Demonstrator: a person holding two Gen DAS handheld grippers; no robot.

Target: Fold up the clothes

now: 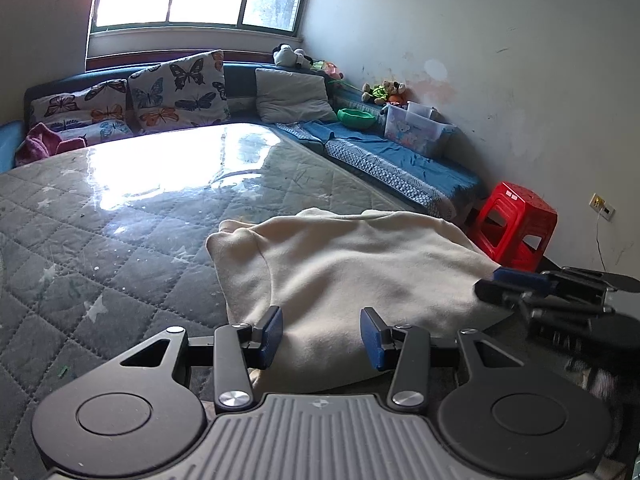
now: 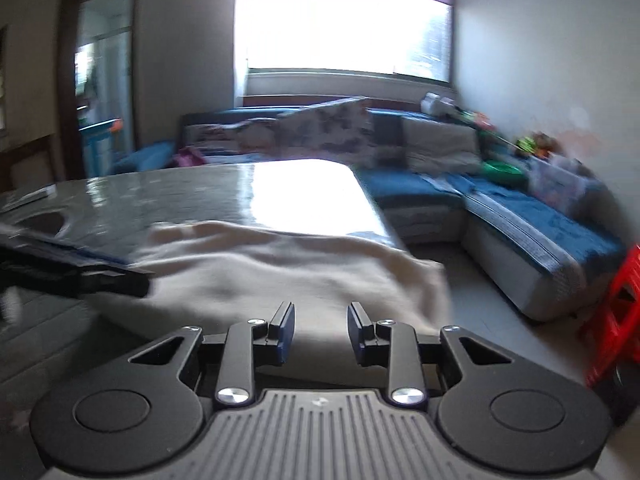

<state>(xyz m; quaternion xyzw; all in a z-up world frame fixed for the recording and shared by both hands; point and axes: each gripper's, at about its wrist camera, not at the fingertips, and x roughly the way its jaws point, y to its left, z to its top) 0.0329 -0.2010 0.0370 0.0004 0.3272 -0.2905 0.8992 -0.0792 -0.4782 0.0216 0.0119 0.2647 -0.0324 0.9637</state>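
Observation:
A cream garment [image 1: 360, 264] lies spread flat on the grey quilted table top [image 1: 100, 260], near its right corner. My left gripper [image 1: 322, 336] hovers over the garment's near edge. Its blue pads stand apart and press on nothing. In the same view my right gripper [image 1: 486, 285] comes in from the right at the garment's right edge. The right wrist view is blurred. There the right gripper [image 2: 322, 328] is open just above the garment [image 2: 280, 268], with cloth showing through the gap. The left gripper [image 2: 120, 276] reaches in from the left.
A glossy cover on the table glares under the window. A blue corner sofa [image 1: 400, 160] with butterfly cushions [image 1: 176, 92], toys and a clear box [image 1: 416, 128] runs behind and to the right. A red plastic stool [image 1: 516, 224] stands on the floor by the table's right corner.

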